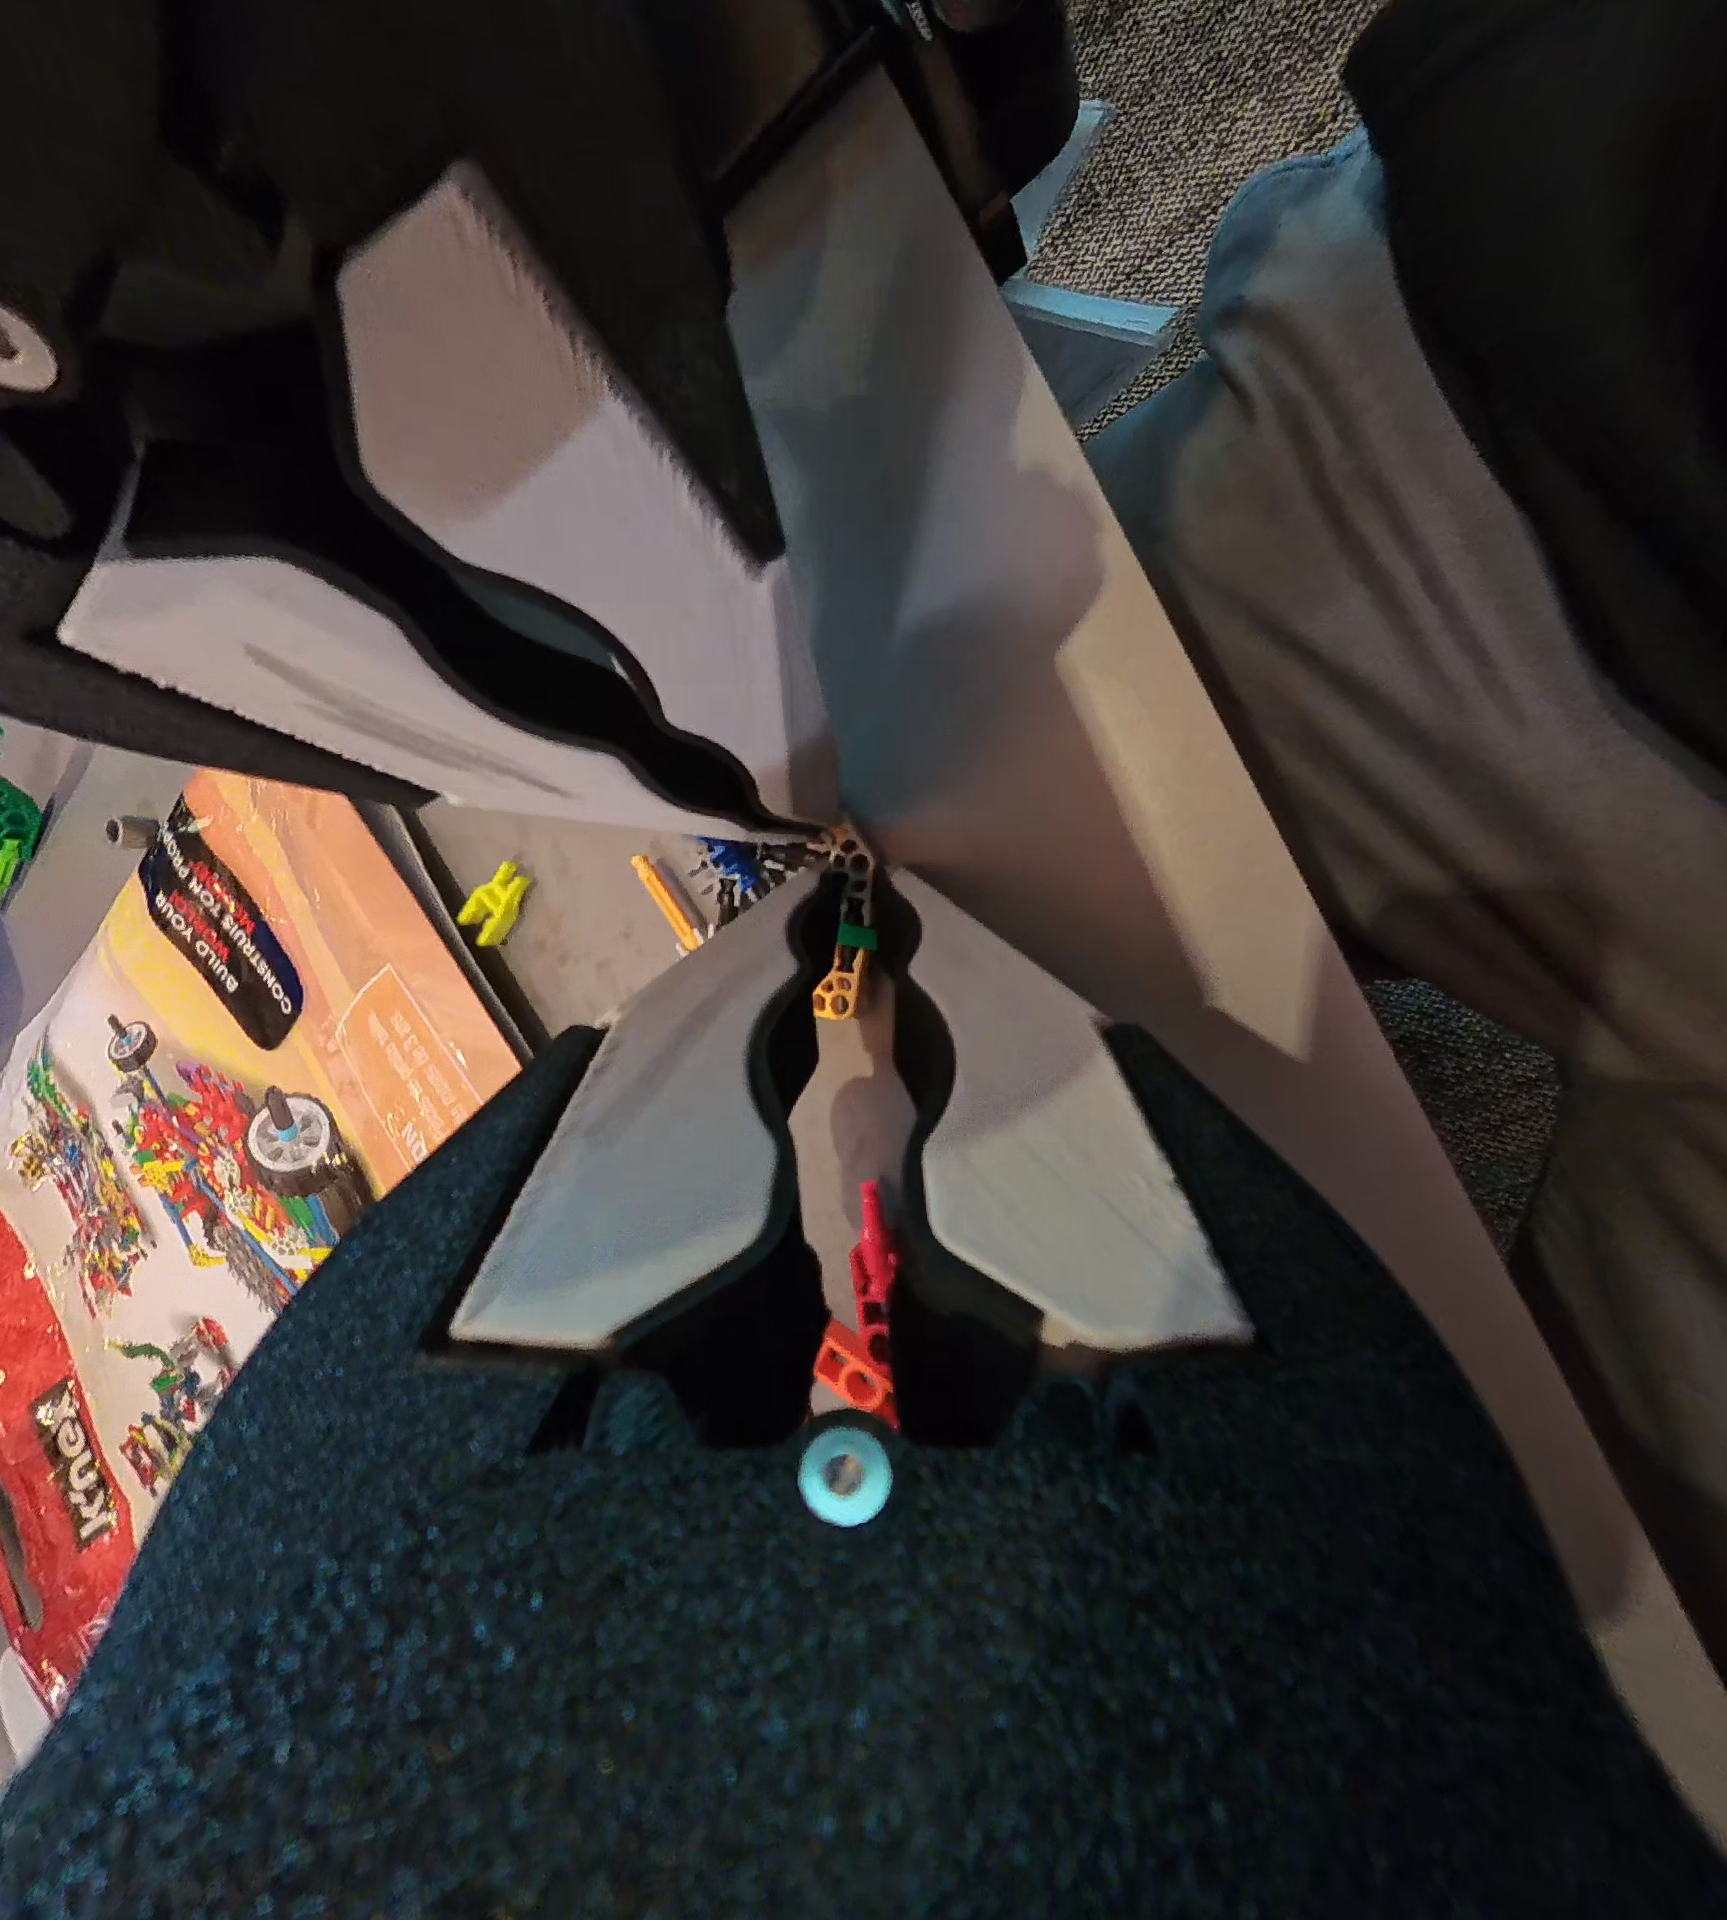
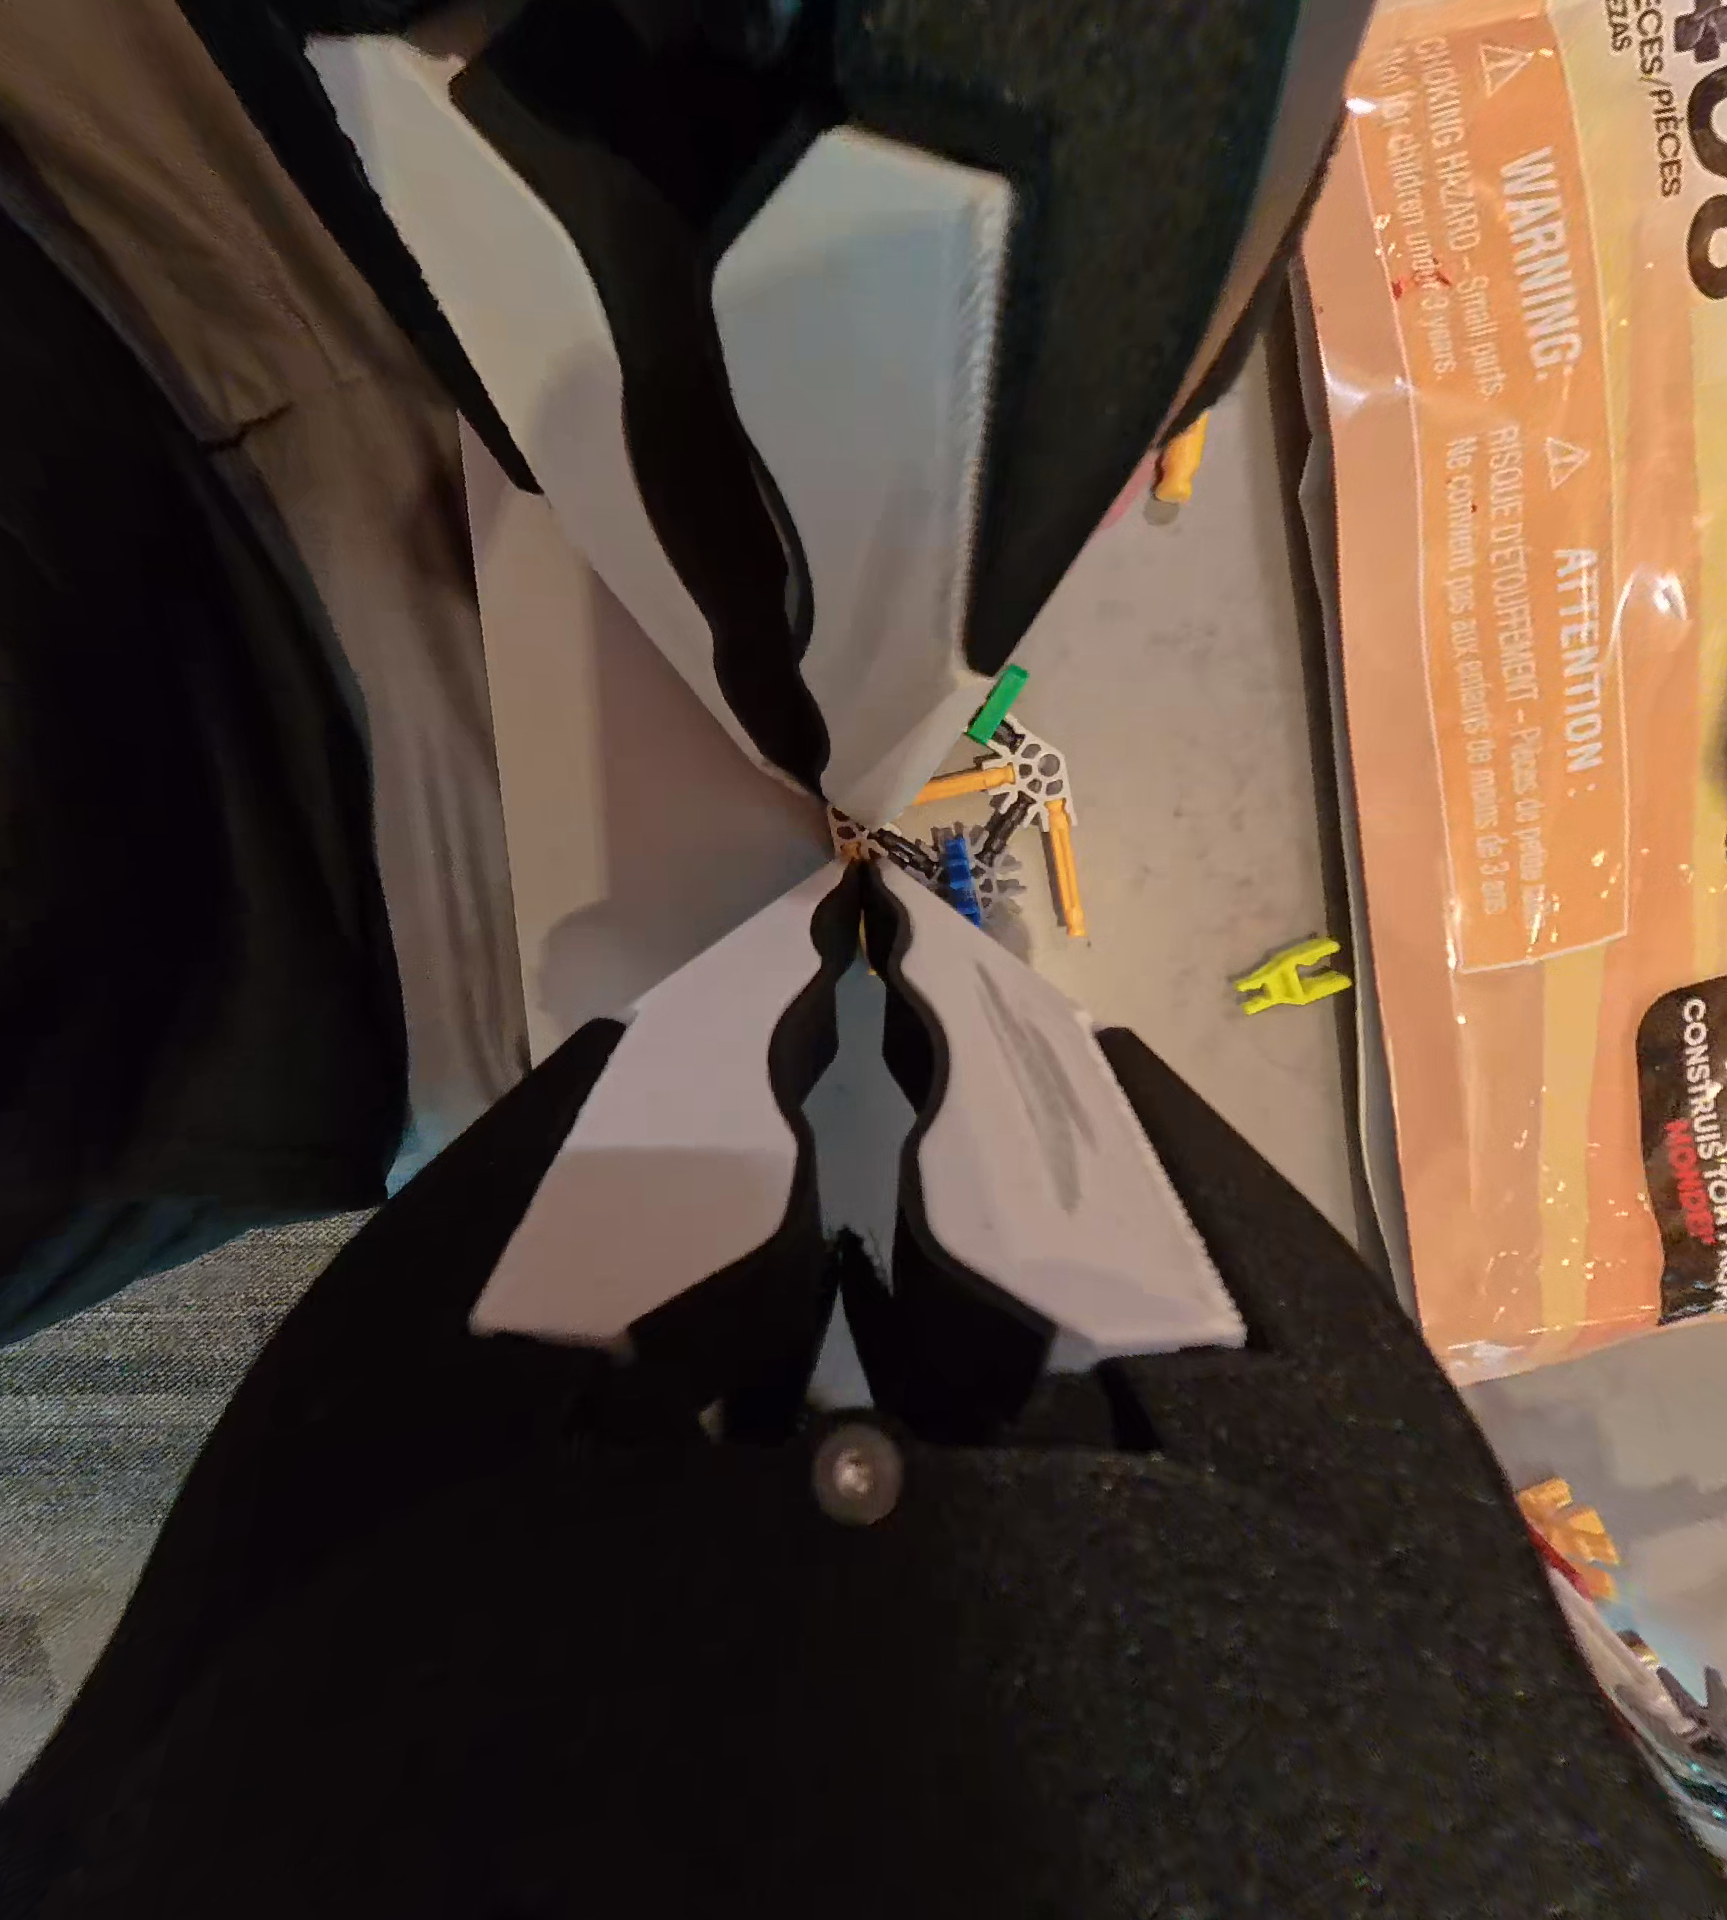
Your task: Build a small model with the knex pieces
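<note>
While both tools, left (image 1: 854,883) and right (image 2: 854,847), pinch the light, snap-jointed rod model (image 2: 1004,810), its hubs look the firmest hold.

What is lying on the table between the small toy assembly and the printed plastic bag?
In the right wrist view, a lime-yellow connector piece lies on the grey table between the toy assembly and the printed bag; otherwise bare.

2 wrist cameras, each looking along its own fingers, very close, facing each other, both seeing the toy pieces (image 2: 994,821) and grey table (image 2: 1181,665)
</note>
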The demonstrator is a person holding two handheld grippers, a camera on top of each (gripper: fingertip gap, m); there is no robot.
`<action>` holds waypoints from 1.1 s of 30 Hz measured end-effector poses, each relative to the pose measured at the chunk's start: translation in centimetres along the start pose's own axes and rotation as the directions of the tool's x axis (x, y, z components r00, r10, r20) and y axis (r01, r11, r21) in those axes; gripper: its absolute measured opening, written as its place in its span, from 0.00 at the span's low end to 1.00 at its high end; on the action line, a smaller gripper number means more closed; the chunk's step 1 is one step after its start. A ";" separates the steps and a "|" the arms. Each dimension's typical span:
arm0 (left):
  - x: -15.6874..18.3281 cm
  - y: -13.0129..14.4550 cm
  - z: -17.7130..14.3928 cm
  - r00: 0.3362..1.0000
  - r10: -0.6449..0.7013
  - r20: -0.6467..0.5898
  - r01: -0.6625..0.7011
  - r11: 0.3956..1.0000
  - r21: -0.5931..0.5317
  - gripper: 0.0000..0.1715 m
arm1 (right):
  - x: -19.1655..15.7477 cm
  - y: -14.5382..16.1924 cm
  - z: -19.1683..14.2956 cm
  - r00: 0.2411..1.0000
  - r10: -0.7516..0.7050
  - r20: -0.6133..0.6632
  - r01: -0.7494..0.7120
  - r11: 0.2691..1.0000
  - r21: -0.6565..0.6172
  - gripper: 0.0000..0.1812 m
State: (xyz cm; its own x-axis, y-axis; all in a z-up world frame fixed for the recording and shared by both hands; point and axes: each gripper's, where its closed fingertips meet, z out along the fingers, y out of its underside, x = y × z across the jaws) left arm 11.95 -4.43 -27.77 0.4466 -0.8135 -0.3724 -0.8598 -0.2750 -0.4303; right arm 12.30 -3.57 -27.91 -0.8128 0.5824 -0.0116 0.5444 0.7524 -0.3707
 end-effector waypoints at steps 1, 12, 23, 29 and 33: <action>0.0 0.0 0.0 1.000 -0.003 0.003 0.003 1.000 0.004 0.02 | 0.0 0.0 0.0 1.000 -0.002 0.003 0.002 1.000 -0.009 0.00; 0.0 0.3 -0.2 1.000 -0.027 0.014 0.026 0.999 0.018 0.02 | 0.3 -0.6 -0.8 1.000 0.019 -0.009 -0.018 0.997 0.070 0.00; -0.6 0.2 -2.2 0.990 -0.125 0.068 0.118 0.989 0.087 0.04 | 1.4 1.1 -1.6 0.993 0.015 -0.120 -0.008 0.998 0.059 0.18; -0.7 1.7 -2.3 0.968 -0.208 0.141 0.208 0.978 0.015 0.13 | 0.3 0.5 -0.2 0.996 0.021 -0.089 -0.014 0.997 0.079 0.11; -0.9 2.6 -2.0 0.960 -0.224 0.169 0.230 0.973 -0.016 0.13 | -1.4 -0.5 -0.1 0.999 0.007 -0.041 -0.002 0.991 0.137 0.12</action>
State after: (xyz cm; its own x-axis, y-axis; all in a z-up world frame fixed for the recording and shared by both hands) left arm 8.83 -5.44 -26.93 0.6634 -0.6327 -0.3996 -0.7377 -0.4632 -0.4913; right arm 13.16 -4.75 -27.56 -0.7996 0.6001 0.0241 0.5122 0.7023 -0.4944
